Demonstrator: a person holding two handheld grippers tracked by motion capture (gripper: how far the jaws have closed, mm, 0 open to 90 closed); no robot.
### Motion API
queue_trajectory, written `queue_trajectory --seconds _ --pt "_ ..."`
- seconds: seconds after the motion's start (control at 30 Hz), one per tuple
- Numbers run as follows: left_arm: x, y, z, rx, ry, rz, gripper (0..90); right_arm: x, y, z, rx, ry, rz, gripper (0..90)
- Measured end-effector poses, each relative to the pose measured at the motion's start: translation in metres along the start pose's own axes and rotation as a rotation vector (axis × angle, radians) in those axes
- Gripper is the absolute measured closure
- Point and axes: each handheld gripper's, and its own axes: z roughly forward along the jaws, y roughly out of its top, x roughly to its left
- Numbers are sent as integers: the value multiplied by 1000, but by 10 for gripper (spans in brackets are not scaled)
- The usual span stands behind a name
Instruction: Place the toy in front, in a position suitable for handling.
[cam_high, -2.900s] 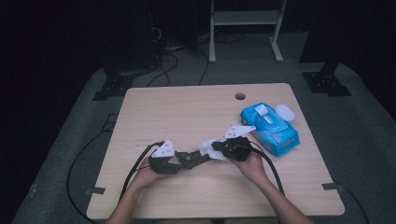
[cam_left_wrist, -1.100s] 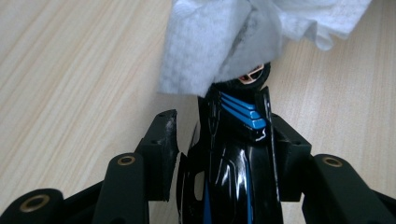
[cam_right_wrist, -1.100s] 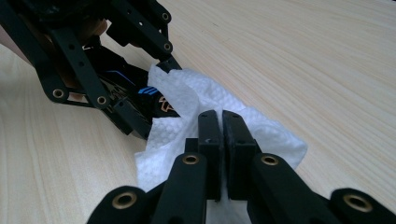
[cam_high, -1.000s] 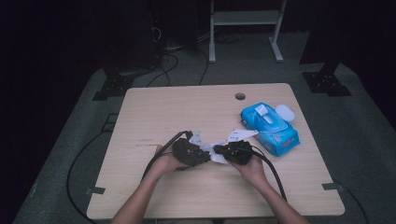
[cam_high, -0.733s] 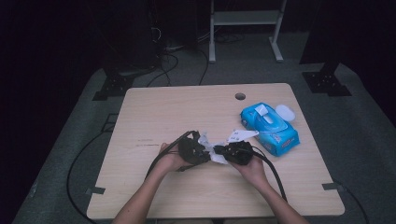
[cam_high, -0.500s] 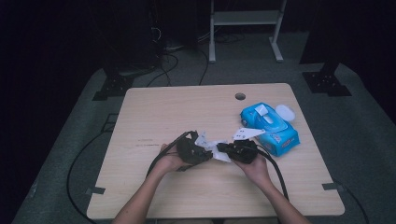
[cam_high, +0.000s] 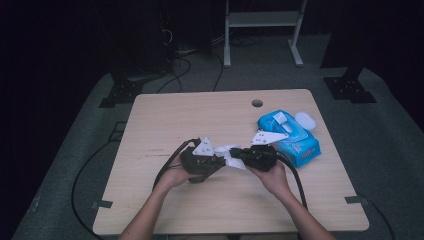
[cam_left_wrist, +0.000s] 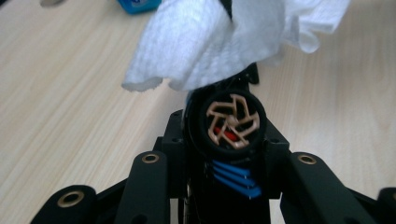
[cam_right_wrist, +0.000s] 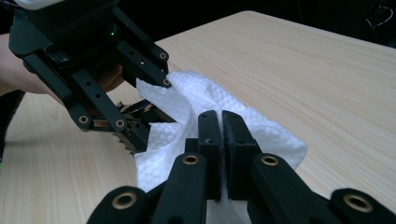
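White wipe (cam_right_wrist: 187, 107): we find it pinched between the fingers (cam_right_wrist: 210, 135) of the right gripper (cam_right_wrist: 222, 116), which are pressed together on a fold of the sheet. The free end of the wipe drapes over a black round part (cam_left_wrist: 232, 122) with tan spokes, which the fingers of the left gripper (cam_high: 217, 161) clamp from both sides.

In the high view, the wipe sits between the two grippers, just above the near centre of the tabletop (cam_high: 200, 115). The blue wipe pack (cam_high: 290, 137) lies to the right, lid open.

Change noted: the left gripper, further left a few seconds ago, has closed in on the right one, bringing part and wipe into contact. We judge that wiping of the part can now start.
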Motion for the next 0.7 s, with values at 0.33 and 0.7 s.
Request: queue_trajectory --seconds 0.33,0.7 --pt "-2 -5 -12 -88 4 -24 644 7 22 -3 -16 16 -29 866" --pt "-4 -6 -20 -121 14 -2 650 24 43 6 -18 73 -72 866"
